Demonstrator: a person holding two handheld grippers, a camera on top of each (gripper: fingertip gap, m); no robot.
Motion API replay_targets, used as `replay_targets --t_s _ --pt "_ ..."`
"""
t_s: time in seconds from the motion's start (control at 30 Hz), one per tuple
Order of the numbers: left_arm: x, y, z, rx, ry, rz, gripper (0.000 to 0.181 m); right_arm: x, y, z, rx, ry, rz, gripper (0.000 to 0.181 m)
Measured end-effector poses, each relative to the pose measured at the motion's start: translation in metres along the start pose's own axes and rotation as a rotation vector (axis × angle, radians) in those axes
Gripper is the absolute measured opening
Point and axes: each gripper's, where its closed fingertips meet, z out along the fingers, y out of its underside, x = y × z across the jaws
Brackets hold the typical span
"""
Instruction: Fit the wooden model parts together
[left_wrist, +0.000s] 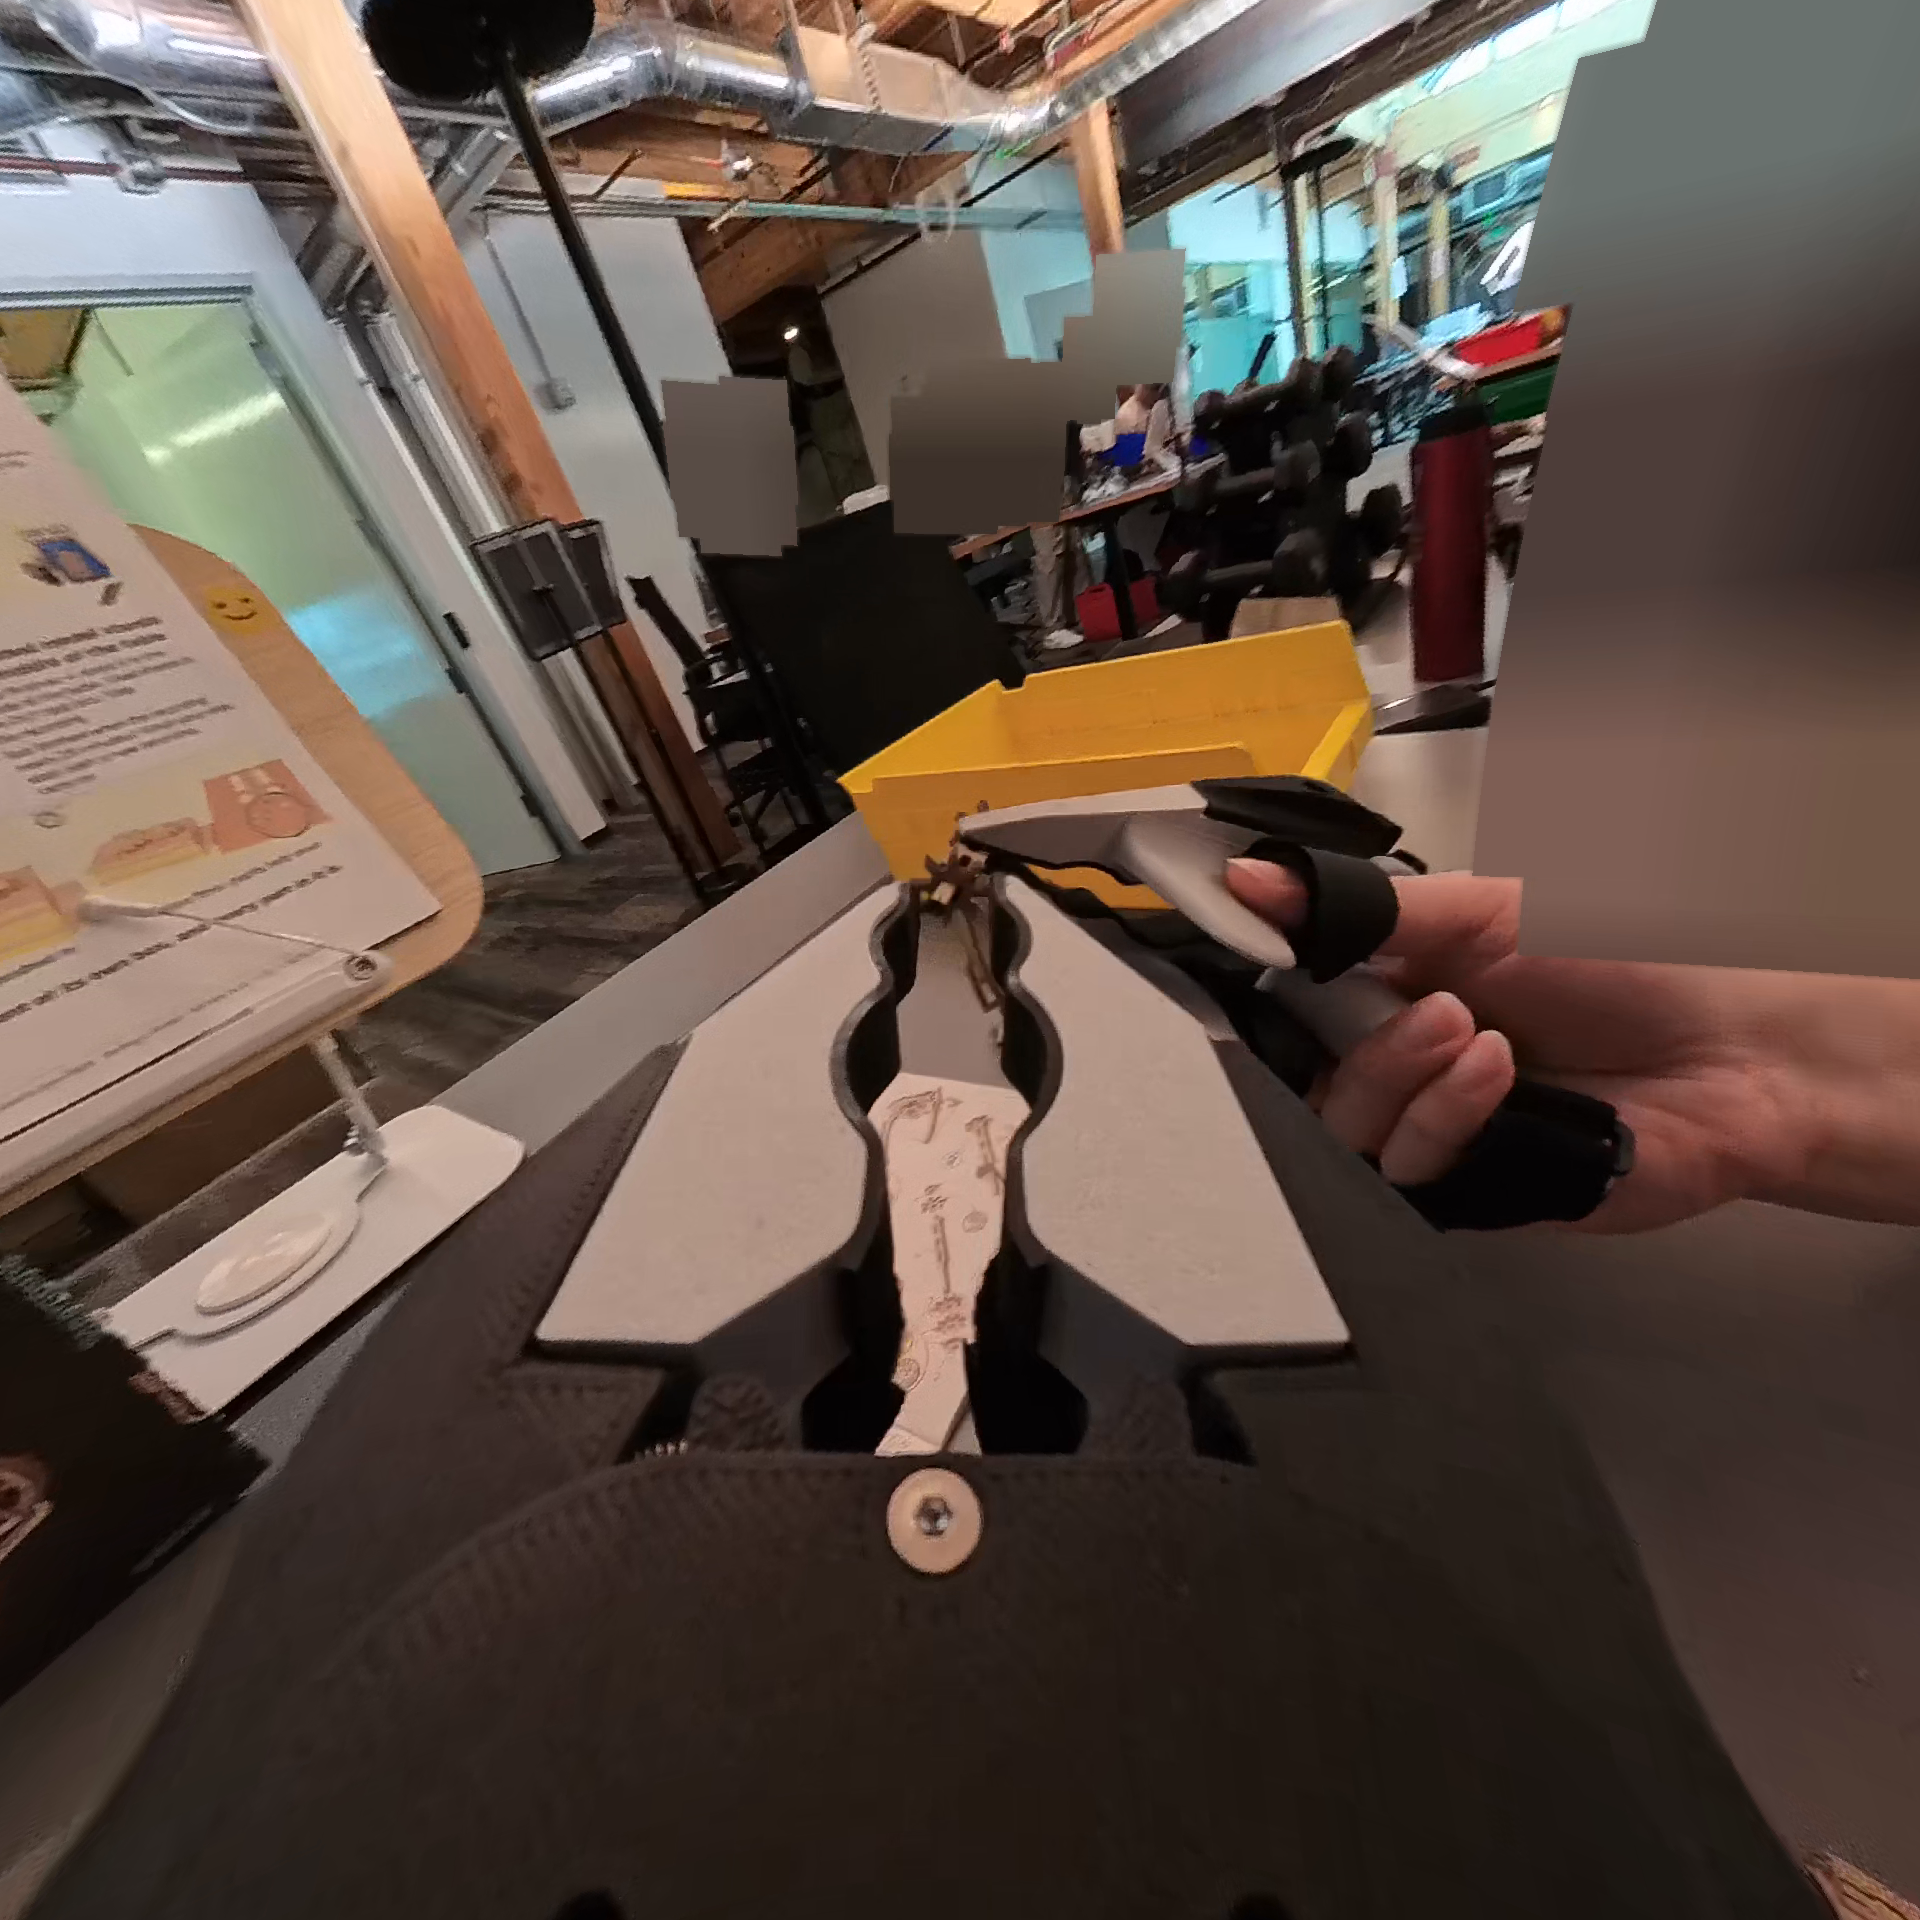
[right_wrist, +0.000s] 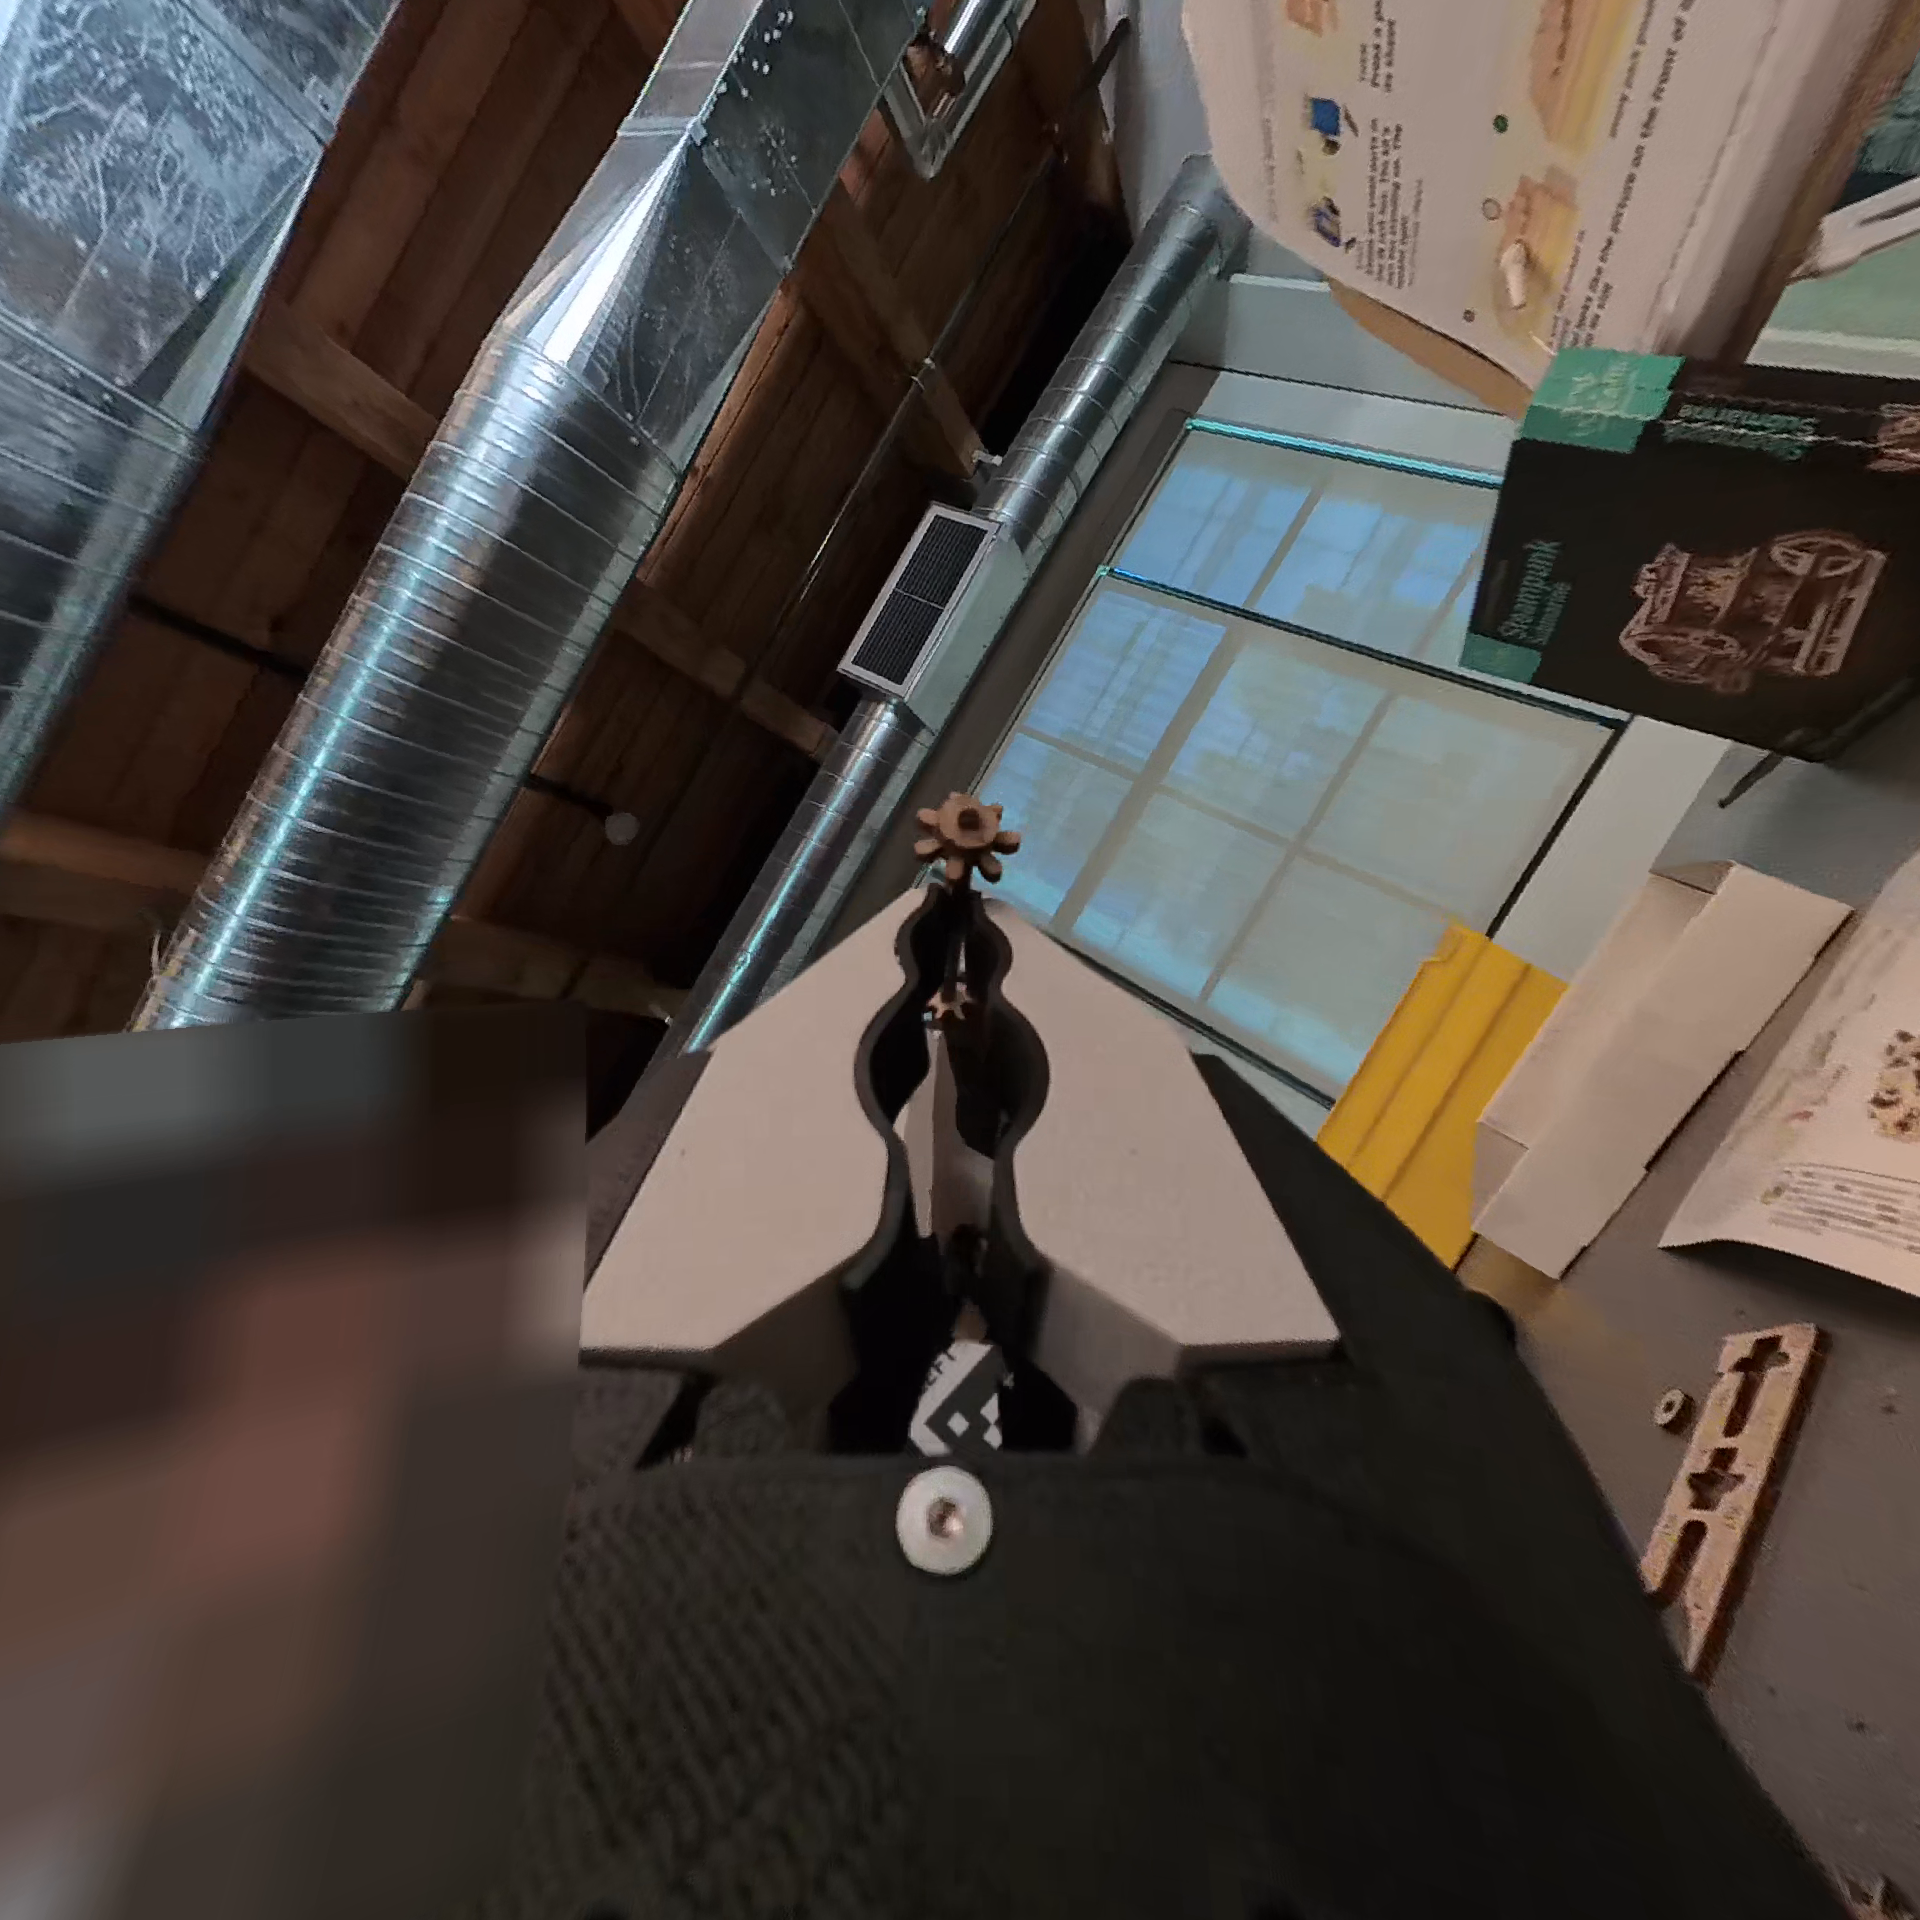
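Note:
My left gripper (left_wrist: 948, 894) is held above the table, its jaws nearly closed on a thin brown wooden piece (left_wrist: 977, 966) at the tips. My right gripper (left_wrist: 1091, 842), held by a hand (left_wrist: 1558, 1039), comes in from the right with its tip beside the left gripper's tips. In the right wrist view my right gripper (right_wrist: 956, 914) is shut on a thin dark axle. The axle has a wooden gear (right_wrist: 961, 831) above the tips and a smaller gear (right_wrist: 950, 1004) between the fingers. This view is tilted up towards the ceiling.
A yellow bin (left_wrist: 1101, 769) stands just behind the grippers. An instruction board on a stand (left_wrist: 187, 810) is at the left. A dark kit box (right_wrist: 1704, 561), a white box (right_wrist: 1662, 1039), a paper sheet (right_wrist: 1829, 1143), a wooden offcut strip (right_wrist: 1735, 1475) and a small ring (right_wrist: 1671, 1408) lie on the grey table. My left and right fingertips are right by each other.

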Motion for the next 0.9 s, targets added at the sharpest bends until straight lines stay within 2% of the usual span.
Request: replay_targets --t_s 0.2,0.37,0.57,0.73,0.9 --pt "-0.003 0.002 0.001 0.007 0.101 -0.064 0.011 -0.004 -0.001 0.002 -0.089 0.044 -0.118 0.000" --pt "-0.001 -0.005 -0.002 0.049 0.110 0.011 0.011 -0.009 0.002 0.004 -0.121 0.009 -0.121 0.000" --pt "0.001 -0.012 -0.007 0.076 0.222 -0.057 0.011 -0.023 0.009 0.008 -0.203 0.034 -0.350 0.000" --pt "0.005 -0.016 -0.010 0.086 0.311 -0.090 0.011 -0.030 0.014 0.010 -0.265 0.031 -0.408 0.000" --pt "0.002 -0.010 -0.008 0.060 0.295 -0.086 0.011 -0.029 0.014 0.010 -0.264 0.094 -0.539 0.000"
